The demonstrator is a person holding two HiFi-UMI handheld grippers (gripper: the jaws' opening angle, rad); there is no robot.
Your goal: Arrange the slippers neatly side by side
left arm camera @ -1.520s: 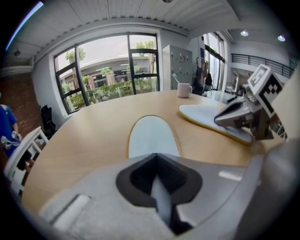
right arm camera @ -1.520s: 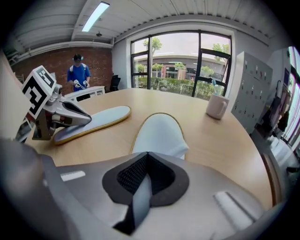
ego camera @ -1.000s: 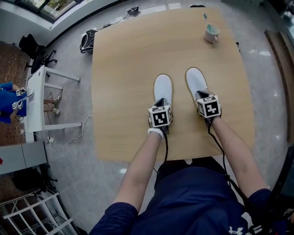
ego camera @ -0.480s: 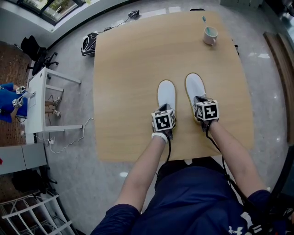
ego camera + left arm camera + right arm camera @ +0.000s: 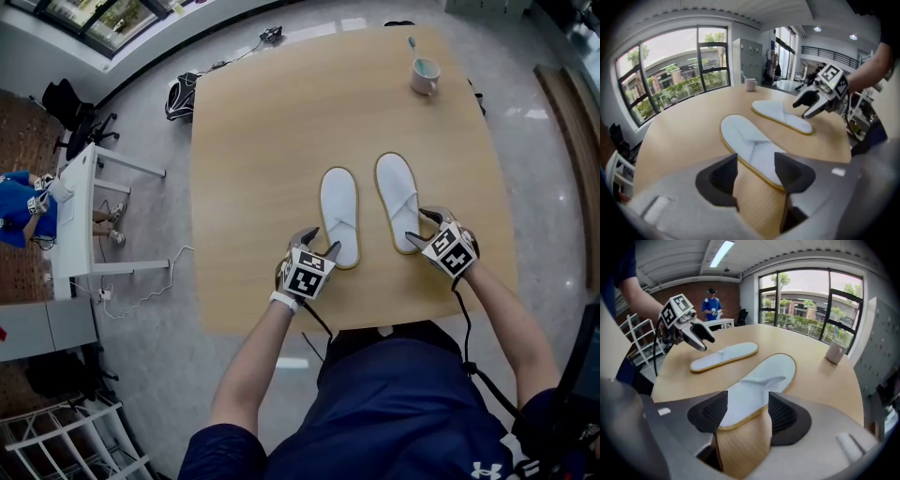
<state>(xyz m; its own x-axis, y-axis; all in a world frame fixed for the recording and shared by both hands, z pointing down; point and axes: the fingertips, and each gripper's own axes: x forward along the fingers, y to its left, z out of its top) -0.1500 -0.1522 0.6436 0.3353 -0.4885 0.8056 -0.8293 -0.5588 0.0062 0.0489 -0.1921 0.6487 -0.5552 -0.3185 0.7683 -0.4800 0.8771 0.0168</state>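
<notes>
Release step, by the look of it: the placing seems done and the hands are clearing off. The left slipper and the right slipper lie flat on the desk, toes to the far side, close side by side with a thin strip of wood between them. The right one sits slightly farther away and leans a touch off parallel, so the heels do not quite line up. The left claw is just off the near-left of the left slipper's heel; its jaws have just been opening and stand apart, with nothing pressed between the pads. Its own view shows only bare desk and the slipper's heel edge beyond the gap. The right claw is just right of the right slipper's heel; its jaws have likewise just been opening and are spread and empty, that slipper lying past them. Both forearms come in from the near edge of the desk, claws angled downward and canted outward, marker cubes facing up. A mug stands well apart at the far right. Judgement: the task is nearly finished. The next move calls either for backing both claws away without brushing the heels, or for one light nudge of the right slipper nearward and square to match its mate.
</notes>
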